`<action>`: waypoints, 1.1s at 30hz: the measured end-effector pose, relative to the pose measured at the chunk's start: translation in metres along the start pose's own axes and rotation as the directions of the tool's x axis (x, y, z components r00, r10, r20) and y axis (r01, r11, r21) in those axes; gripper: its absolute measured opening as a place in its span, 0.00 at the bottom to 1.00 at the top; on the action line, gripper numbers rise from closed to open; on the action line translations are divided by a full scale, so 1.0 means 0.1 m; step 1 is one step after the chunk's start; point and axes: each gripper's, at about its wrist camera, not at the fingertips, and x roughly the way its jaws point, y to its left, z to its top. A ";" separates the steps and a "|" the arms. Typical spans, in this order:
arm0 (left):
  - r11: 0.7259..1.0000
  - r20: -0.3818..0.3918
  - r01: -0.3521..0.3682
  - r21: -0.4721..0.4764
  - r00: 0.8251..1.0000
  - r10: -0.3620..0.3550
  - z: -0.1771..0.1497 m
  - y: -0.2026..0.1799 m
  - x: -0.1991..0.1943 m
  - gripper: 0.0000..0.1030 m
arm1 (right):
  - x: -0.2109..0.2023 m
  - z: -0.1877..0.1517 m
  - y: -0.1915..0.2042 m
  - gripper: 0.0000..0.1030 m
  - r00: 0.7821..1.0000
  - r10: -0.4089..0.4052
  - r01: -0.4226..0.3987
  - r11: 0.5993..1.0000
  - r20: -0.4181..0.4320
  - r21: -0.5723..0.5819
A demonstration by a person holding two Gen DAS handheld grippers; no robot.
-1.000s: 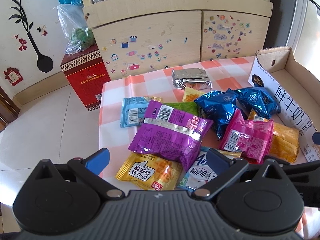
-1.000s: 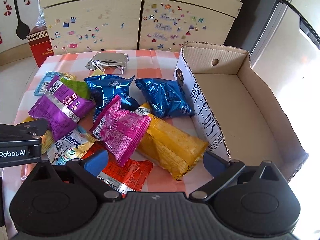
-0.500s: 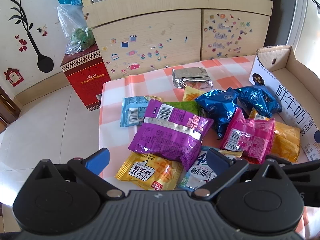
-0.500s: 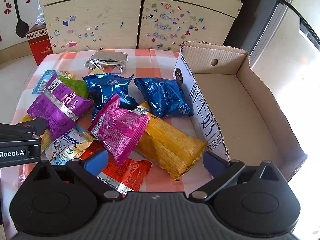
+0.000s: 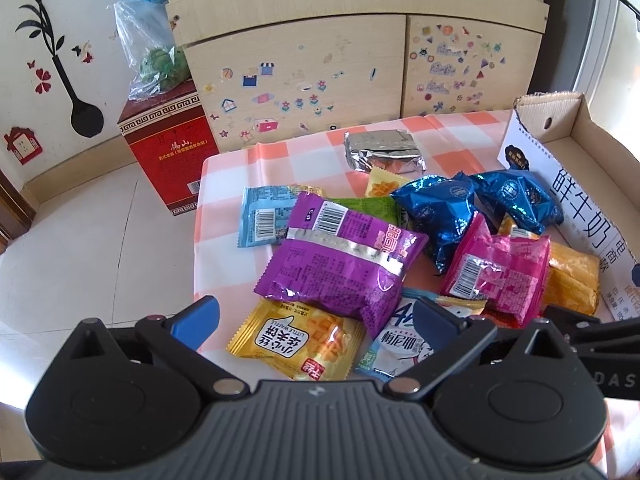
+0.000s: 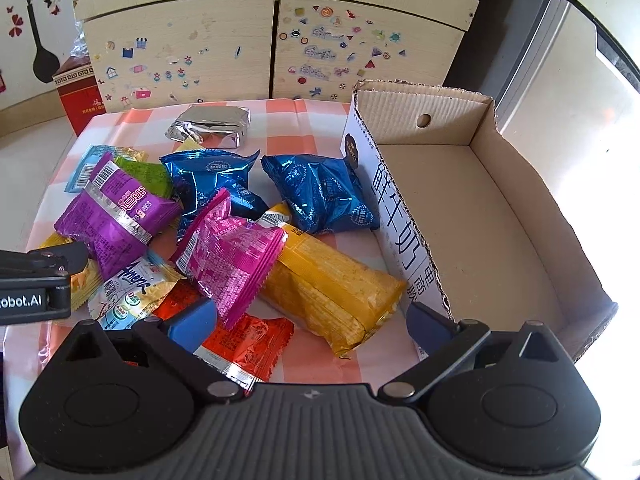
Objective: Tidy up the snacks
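Note:
Several snack packets lie in a heap on the checked tablecloth (image 5: 304, 152). In the left wrist view my left gripper (image 5: 316, 320) is open and empty above a yellow waffle packet (image 5: 298, 340), just short of the purple packet (image 5: 344, 264). In the right wrist view my right gripper (image 6: 312, 322) is open and empty over the long yellow packet (image 6: 332, 288), the red packet (image 6: 244, 340) and the pink packet (image 6: 230, 258). Two blue packets (image 6: 320, 194) and a silver packet (image 6: 212, 126) lie farther back. The open cardboard box (image 6: 476, 216) stands at the right, with nothing inside it.
A sticker-covered cabinet (image 5: 352, 72) stands behind the table. A red carton (image 5: 168, 152) with a plastic bag on top sits on the floor at the left. The table's left edge (image 5: 198, 240) drops to the tiled floor. The left gripper's body (image 6: 36, 280) shows at the right view's left edge.
Both grippers have shifted only slightly; the view has drifted a little. No packet has moved and both grippers stay open.

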 end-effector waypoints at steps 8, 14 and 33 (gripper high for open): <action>0.996 -0.013 0.054 -0.074 0.998 -0.056 0.01 0.09 0.04 0.99 | -0.07 -0.08 -0.03 1.00 0.990 0.140 -0.140 0.990 0.029 -0.032; 0.992 -0.018 0.075 -0.104 0.997 -0.078 0.01 0.09 0.08 0.99 | -0.01 -0.20 0.10 0.98 0.965 0.262 -0.260 0.960 0.006 -0.107; 0.997 -0.073 0.035 -0.075 0.996 -0.040 -0.09 -0.04 0.28 0.99 | 0.25 -0.33 0.30 0.82 0.947 0.322 -0.321 0.940 -0.011 -0.117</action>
